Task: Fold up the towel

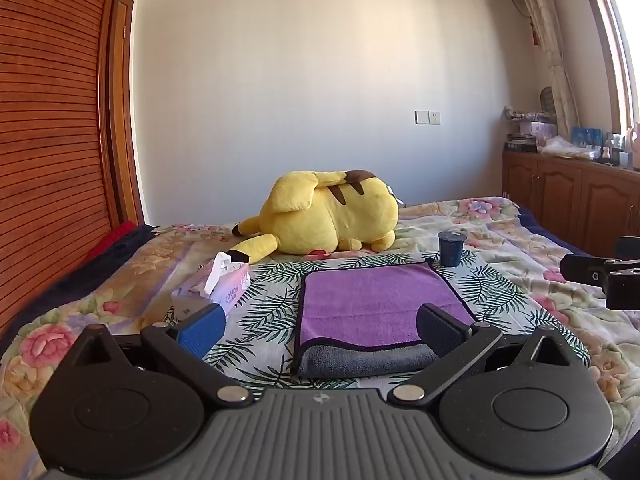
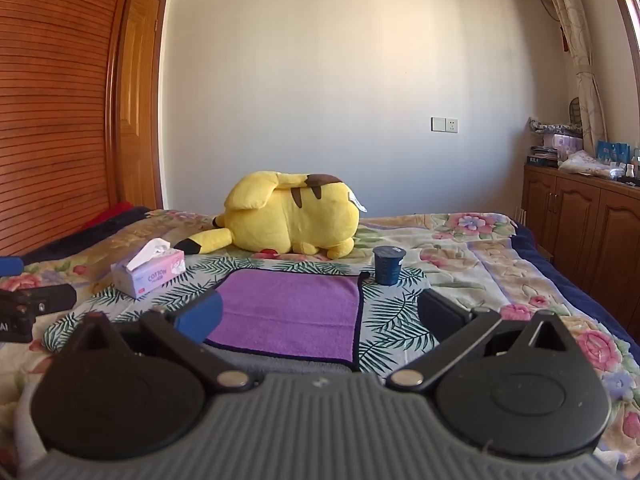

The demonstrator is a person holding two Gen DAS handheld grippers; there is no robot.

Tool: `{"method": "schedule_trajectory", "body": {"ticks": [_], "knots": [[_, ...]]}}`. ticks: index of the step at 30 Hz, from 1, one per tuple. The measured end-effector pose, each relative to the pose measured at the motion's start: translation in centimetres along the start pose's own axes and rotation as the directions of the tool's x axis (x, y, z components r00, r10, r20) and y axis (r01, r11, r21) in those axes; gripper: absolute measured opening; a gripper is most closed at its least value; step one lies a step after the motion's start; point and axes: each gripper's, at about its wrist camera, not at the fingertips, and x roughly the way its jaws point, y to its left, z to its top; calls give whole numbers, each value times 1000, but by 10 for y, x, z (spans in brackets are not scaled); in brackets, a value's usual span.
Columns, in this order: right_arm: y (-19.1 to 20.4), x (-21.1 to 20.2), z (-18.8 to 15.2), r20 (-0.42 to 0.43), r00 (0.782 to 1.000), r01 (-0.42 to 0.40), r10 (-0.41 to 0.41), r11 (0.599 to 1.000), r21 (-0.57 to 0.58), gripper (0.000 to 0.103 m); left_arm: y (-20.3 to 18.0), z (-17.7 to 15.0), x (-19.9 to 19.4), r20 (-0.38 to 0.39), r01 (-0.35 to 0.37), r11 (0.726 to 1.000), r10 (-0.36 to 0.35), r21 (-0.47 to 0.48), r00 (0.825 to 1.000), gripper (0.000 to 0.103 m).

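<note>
A purple towel (image 1: 372,304) with a dark border lies folded on the leaf-print cloth on the bed; its grey underside shows along the near edge. It also shows in the right wrist view (image 2: 288,312). My left gripper (image 1: 320,330) is open and empty, its fingers held just above the towel's near edge. My right gripper (image 2: 320,318) is open and empty, hovering over the towel's near right part. The right gripper shows at the right edge of the left wrist view (image 1: 600,276). The left gripper shows at the left edge of the right wrist view (image 2: 28,304).
A yellow plush toy (image 1: 328,216) lies behind the towel. A tissue box (image 1: 224,284) stands to the left. A dark blue cup (image 1: 451,249) stands at the towel's far right corner. A wooden wardrobe (image 1: 48,120) is on the left, cabinets (image 1: 576,196) on the right.
</note>
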Motion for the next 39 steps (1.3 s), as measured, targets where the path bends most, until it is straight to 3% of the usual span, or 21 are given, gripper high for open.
{"method": "schedule_trajectory", "body": {"ticks": [29, 39], "knots": [[0, 6, 0, -9, 1000, -1, 1, 1000, 10, 103, 0, -13, 9, -13, -2, 1000, 2, 6, 1000, 87], [-5, 22, 1, -54, 999, 6, -5, 1000, 23, 103, -3, -9, 29, -92, 17, 1000, -16, 14, 996, 87]]}}
